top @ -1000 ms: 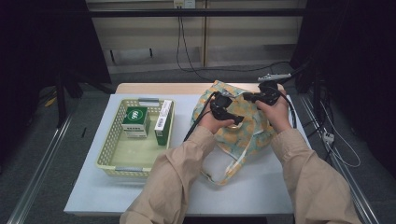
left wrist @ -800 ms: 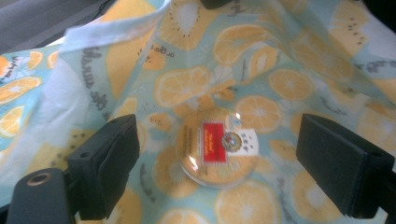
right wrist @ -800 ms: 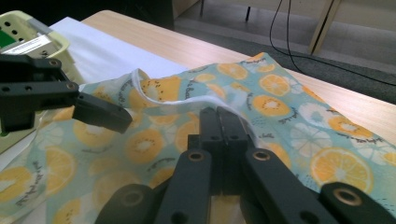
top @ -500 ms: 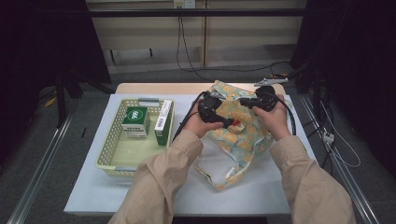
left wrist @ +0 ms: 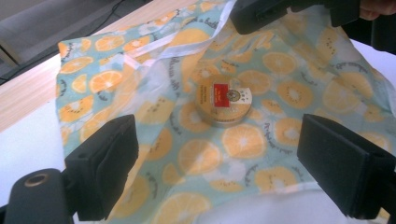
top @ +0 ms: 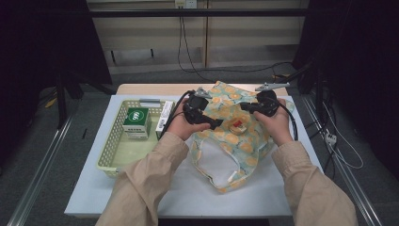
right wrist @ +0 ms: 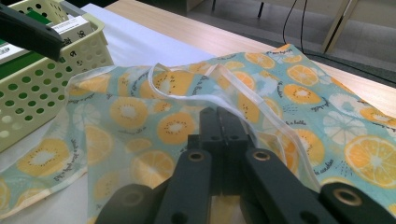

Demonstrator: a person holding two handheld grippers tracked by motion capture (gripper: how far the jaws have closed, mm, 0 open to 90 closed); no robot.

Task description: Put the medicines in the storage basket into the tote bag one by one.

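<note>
White table surface (top: 141, 188), wooden edge at the far side, dark room with trailing cables behind.

Item 1. Basket (top: 110, 157), pale yellow-green, perforated, left of both tools. Holds a green box (top: 136, 121) and a long white carton (top: 163, 117) standing on edge against its right wall.

Item 2. Left gripper (top: 214, 123), held in the person's left hand. Jaws stand wide apart and empty, one either side of the bag fabric as its own view shows. Directly ahead of it, between the jaw lines, lies item 4.

Item 3. Fabric bag (top: 235, 150), teal with orange and kiwi slice print, white trim along the mouth and handles (right wrist: 187, 74). Lies crumpled under and between both tools, mouth toward the person. Judged light, soft and limp; it will sag and fold when lifted, and thin cloth may slip from a shallow pinch. Best hold: the doubled white hem, taken deep in the jaws.

Item 4. Round tin (left wrist: 223, 99), flat, red label, resting on the fabric. Judged rigid and smooth-edged, light; take across its rim.

Item 5. Right gripper (top: 245, 106), right of the tin. Jaws closed together, pinching bag fabric near the hem.
</note>
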